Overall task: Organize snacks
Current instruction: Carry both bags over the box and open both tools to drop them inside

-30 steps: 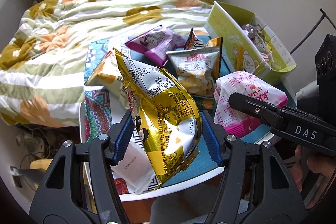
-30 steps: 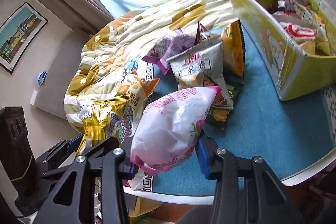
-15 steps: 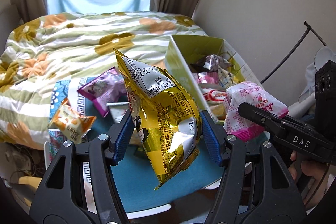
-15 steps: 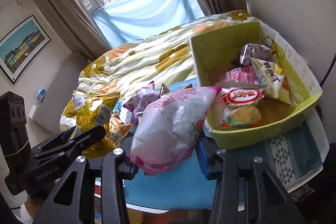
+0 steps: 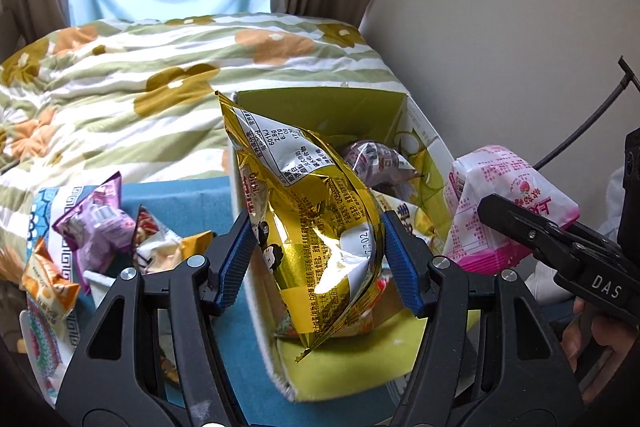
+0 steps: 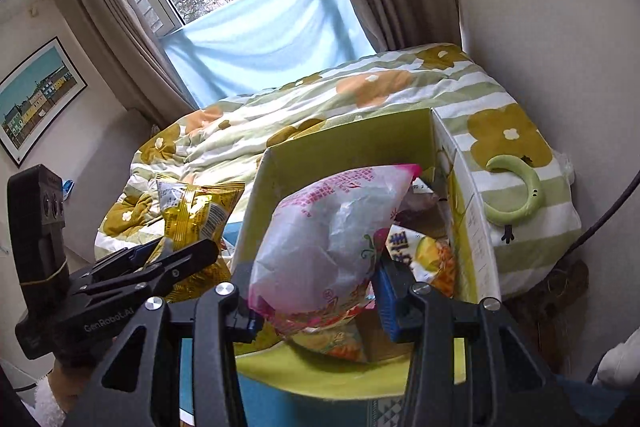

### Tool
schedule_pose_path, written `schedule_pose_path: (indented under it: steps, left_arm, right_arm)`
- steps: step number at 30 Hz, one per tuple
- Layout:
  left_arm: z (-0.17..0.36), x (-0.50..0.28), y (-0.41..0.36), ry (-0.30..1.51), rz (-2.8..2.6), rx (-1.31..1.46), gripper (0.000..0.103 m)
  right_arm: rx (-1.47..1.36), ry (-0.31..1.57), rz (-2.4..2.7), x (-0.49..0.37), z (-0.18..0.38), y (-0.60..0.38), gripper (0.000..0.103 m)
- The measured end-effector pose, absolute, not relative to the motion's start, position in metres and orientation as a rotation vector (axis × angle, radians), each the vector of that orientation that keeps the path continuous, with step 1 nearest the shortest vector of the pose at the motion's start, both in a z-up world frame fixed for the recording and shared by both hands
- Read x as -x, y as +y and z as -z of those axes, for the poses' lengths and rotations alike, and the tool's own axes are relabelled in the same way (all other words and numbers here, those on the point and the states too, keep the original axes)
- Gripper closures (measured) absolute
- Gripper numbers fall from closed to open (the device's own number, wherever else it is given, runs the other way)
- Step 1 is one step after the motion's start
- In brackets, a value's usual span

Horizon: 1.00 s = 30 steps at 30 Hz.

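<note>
Now, step: two snack bags are carried to the green box.
Next move: release over the box is called for.
Left gripper: clamped on the gold bag, frame centre, tilted downward.
Right gripper: clamped on the pink bag, centre, above the box.

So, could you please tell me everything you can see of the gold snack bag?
The gold snack bag is a crinkled, shiny foil pouch with a white nutrition panel near its top and a small cartoon figure lower down. It stands roughly upright, puffed, pinched at mid-height between the blue pads of the left tool, hanging over the green box.
</note>
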State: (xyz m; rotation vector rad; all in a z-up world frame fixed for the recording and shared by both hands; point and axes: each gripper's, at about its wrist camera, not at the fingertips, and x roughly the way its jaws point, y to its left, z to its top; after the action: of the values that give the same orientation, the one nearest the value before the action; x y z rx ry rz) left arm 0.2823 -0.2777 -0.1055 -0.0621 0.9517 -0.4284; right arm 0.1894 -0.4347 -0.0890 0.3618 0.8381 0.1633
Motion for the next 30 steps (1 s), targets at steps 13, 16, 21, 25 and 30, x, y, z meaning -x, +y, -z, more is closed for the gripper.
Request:
schedule_pose_path:
  steps: [13,16,21,25,30]
  left_arm:
    - [0.149,-0.349,-0.320,1.055,0.371,0.007,0.018]
    - [0.142,-0.345,-0.311,1.032,0.369,0.005,0.001]
    - [0.134,-0.331,-0.286,1.041,0.362,0.042,0.001]
    - [0.127,-0.322,-0.267,1.031,0.342,0.073,0.001]
    - [0.127,-0.319,-0.251,1.031,0.319,0.076,0.001]
  right_arm:
    - [-0.383,0.896,-0.202,-0.251,0.115,-0.474,0.062]
    - [-0.390,0.903,-0.200,-0.258,0.115,-0.477,0.062]
    - [-0.368,0.915,-0.208,-0.270,0.114,-0.475,0.062]
    - [-0.352,0.915,-0.239,-0.281,0.109,-0.464,0.062]
    - [-0.314,0.941,-0.293,-0.310,0.112,-0.439,0.062]
